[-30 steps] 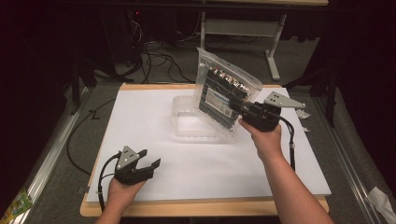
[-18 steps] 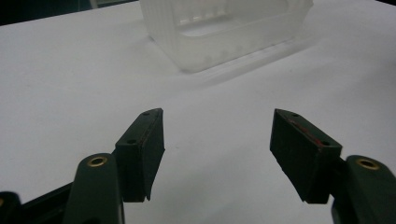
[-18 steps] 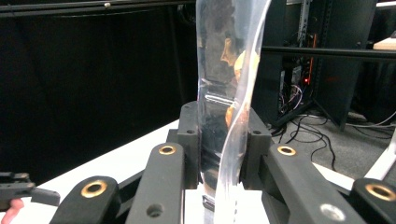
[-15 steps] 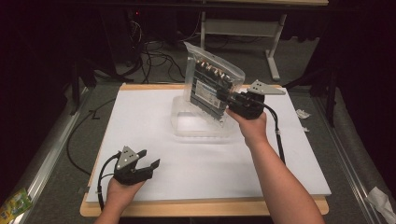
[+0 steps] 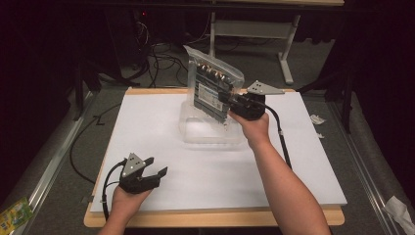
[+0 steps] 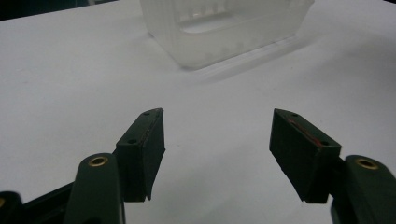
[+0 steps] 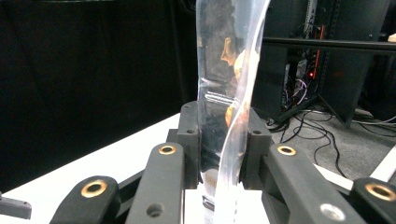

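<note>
High view: table (image 5: pixel 147 122), white-topped, carries a clear tray (image 5: pixel 210 129) near its far middle. Above the tray, toward 12 o'clock, hangs a bag (image 5: pixel 211 88), clear plastic with a dark finned part inside, tilted and off the table. Right claw (image 5: pixel 226 100) is clamped on the bag's edge at about 3 o'clock of it, the person's forearm running down to 5 o'clock. Left claw (image 5: pixel 155 171) sits low at 7 o'clock on the table, well apart from the tray, jaws spread and holding nothing.

Right gripper view has both jaws pressed on the bag (image 7: pixel 224 93), which stands upright between them. Left gripper view looks over bare white table (image 6: pixel 70 70) to the tray (image 6: pixel 224 28) at 12 o'clock, jaws wide apart.
</note>
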Motion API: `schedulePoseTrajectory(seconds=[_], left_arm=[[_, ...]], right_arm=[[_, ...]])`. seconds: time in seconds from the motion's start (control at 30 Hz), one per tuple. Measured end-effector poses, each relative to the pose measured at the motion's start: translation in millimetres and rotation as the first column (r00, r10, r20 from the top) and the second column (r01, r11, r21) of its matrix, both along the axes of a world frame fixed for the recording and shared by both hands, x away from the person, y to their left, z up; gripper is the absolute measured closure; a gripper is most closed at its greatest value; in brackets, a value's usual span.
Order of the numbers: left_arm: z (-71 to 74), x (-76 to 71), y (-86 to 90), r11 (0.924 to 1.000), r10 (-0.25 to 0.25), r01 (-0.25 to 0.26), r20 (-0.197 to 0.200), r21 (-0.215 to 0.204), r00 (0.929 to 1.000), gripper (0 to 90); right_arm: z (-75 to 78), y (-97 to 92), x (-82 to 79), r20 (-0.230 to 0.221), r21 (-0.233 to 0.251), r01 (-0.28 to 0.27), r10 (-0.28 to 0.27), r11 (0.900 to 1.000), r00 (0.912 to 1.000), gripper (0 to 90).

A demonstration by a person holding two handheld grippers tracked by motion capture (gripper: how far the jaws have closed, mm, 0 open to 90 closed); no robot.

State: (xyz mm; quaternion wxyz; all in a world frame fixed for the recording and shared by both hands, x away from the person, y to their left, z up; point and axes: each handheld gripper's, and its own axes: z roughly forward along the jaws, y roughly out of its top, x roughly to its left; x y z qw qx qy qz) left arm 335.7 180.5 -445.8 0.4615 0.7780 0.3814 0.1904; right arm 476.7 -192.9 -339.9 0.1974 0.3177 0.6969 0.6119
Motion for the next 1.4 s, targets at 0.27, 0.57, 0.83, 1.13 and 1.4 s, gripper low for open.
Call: schedulePoseTrajectory(seconds=[0.27,0.57,0.83,1.13,1.4], left_arm=[[0.4,-0.5,-1.2,1.0000,-0.003,0.003,0.001,-0.007,1.0000,36.2],[0.1,0.0,-1.8,1.0000,-0.007,0.007,-0.001,-0.006,1.0000,36.3],[-0.8,0.5,-2.3,0.9999,-0.009,0.009,-0.006,-0.006,0.9999,36.2],[-0.3,0.8,-0.6,0.9999,-0.011,0.011,-0.009,-0.004,0.9999,36.2],[-0.7,1.1,-0.8,0.9999,-0.012,0.012,-0.013,-0.005,0.9999,36.2]], right_arm=[[-3.5,7.5,6.4,-0.006,-0.018,-0.003,0.003,0.9998,1.0000,75.7],[-14.1,10.5,10.5,-0.021,-0.054,-0.002,0.000,0.9986,0.9998,75.6],[-23.7,13.1,13.7,-0.045,-0.046,0.000,-0.002,0.9990,0.9990,75.6],[-37.2,11.2,17.8,-0.083,-0.015,0.016,-0.017,0.9998,0.9964,75.5],[-37.3,11.0,18.8,-0.128,0.030,-0.008,0.011,0.9995,0.9918,75.6]])
